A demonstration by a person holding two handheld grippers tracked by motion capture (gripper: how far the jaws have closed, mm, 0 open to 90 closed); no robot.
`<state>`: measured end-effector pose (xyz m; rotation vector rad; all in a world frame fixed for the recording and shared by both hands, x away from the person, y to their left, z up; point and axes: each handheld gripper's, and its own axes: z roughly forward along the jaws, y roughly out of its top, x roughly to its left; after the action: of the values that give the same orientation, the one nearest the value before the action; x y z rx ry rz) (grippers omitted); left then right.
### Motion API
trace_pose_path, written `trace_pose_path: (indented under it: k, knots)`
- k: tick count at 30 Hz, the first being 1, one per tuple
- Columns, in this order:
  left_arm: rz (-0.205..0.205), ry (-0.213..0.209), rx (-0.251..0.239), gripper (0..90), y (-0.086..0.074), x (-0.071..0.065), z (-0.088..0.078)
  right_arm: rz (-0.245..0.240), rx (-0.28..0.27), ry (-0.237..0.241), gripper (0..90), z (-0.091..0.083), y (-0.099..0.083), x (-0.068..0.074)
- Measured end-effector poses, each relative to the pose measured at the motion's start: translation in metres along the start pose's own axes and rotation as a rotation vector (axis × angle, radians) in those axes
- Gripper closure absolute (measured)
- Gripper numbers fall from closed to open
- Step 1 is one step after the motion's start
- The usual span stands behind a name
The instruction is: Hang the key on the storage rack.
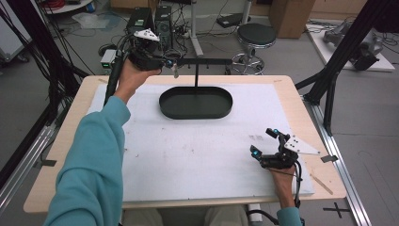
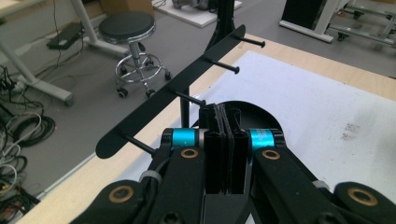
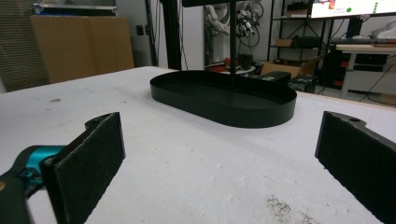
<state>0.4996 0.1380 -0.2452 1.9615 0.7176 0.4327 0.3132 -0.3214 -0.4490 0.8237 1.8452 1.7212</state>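
Note:
A black oval tray (image 1: pixel 195 113) lies at the back middle of the white mat. From it rises a thin post that carries a black bar (image 1: pixel 207 61) with several pegs. My left gripper (image 1: pixel 170 62) is held up at the bar's left end, its jaws shut. In the left gripper view the shut gripper (image 2: pixel 223 116) sits just over the bar (image 2: pixel 154 109) and its pegs. A small grey thing (image 1: pixel 175 71) hangs at the jaw tips; I cannot tell whether it is held. My right gripper (image 1: pixel 264 142) rests open and empty at the mat's front right, pointed toward the tray (image 3: pixel 224 100).
The white mat (image 1: pixel 197 155) covers a wooden table (image 1: pixel 56 146). A round stool (image 1: pixel 255 37) and cables stand on the floor behind the table. Black frame posts (image 1: pixel 339 52) rise at the right and left sides.

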Motion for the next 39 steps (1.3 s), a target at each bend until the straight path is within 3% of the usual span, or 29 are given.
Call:
trace_pose_path:
  k: [6,16,39]
  knots:
    - [-0.07,0.043,0.014,88.4,-0.005,0.005,0.006,0.002,0.0,0.001,0.6,0.0,0.0,0.0]
    - [-0.125,0.103,0.081,88.3,-0.01,0.004,0.017,0.001,-0.001,0.0,0.6,0.0,0.0,0.0]
    - [-0.132,0.177,0.145,88.3,-0.014,0.003,0.032,-0.001,0.0,0.002,0.6,0.0,0.0,0.0]
